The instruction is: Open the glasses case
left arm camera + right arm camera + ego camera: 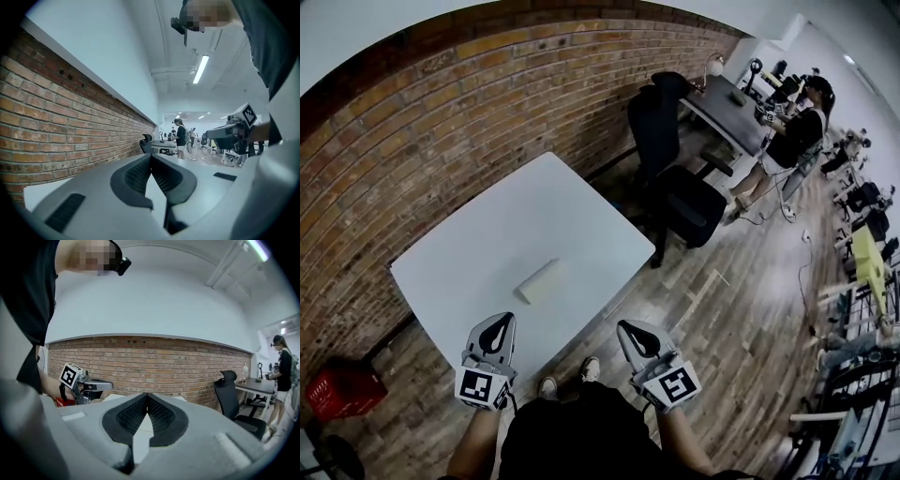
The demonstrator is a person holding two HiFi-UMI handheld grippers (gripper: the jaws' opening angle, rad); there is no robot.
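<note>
Overhead, found the glasses case (539, 280) lying apparently closed on the table (469, 253), toward its near edge; poised left gripper (500, 319) and right gripper (625, 326) at that edge, probably lining up an approach. Through the left gripper view, saw jaws pressed together, empty. Likewise through the right: shut, nothing between.
</note>
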